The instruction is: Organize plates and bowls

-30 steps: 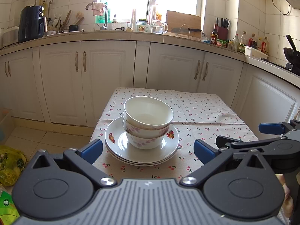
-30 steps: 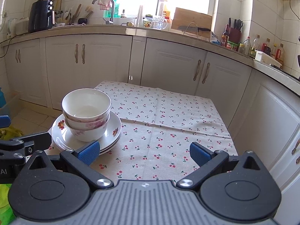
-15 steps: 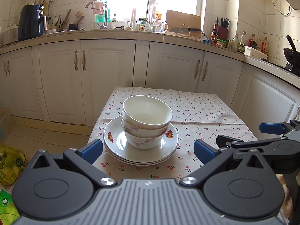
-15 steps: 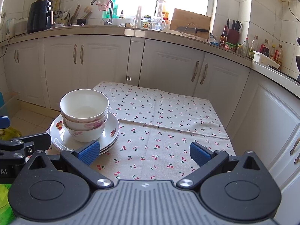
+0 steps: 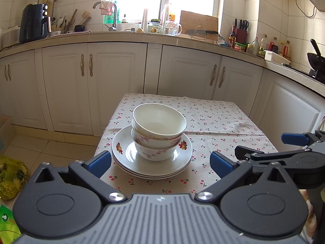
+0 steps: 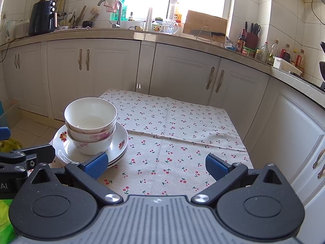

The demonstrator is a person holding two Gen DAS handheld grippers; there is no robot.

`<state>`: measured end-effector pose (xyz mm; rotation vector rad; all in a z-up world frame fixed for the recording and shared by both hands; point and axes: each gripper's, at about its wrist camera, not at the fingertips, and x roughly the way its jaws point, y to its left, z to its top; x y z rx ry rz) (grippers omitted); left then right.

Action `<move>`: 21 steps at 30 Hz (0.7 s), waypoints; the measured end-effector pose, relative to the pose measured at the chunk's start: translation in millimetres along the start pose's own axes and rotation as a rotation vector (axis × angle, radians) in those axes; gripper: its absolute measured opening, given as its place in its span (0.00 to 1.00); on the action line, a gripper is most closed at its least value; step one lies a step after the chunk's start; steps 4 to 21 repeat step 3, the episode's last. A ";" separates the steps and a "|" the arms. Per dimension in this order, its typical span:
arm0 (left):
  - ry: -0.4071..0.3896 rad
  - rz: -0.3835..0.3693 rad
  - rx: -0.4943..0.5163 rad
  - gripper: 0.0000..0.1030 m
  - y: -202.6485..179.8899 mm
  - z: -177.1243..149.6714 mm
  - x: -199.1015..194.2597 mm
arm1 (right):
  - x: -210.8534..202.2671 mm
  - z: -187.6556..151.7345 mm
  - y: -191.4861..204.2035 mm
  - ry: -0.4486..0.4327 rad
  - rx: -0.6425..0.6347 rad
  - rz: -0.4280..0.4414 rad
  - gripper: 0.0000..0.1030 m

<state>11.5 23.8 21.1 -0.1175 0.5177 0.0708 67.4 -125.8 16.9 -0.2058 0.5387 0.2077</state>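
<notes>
Stacked white bowls [image 5: 159, 131] with pink flowers sit nested on a stack of white plates [image 5: 152, 163] with fruit prints, on the near left part of a small table. My left gripper [image 5: 159, 162] is open and empty, just in front of the plates. My right gripper [image 6: 155, 165] is open and empty, to the right of the stack; the bowls [image 6: 90, 125] and plates [image 6: 119, 142] lie at its left. The right gripper also shows at the right edge of the left wrist view [image 5: 264, 146].
The table wears a cherry-print cloth [image 6: 172, 126]. White cabinets [image 5: 113, 77] and a cluttered counter [image 5: 182, 38] run behind and along the right. A yellow-green bag [image 5: 10, 179] lies on the floor at left.
Both grippers have drawn back slightly from the table; the stack looks a little farther off. Both stay open and empty. The bowls and plates have not moved.
</notes>
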 end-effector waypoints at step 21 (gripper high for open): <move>0.001 -0.002 0.000 0.99 -0.2 0.3 -0.2 | -0.7 0.0 0.2 -0.002 -0.001 -0.003 1.00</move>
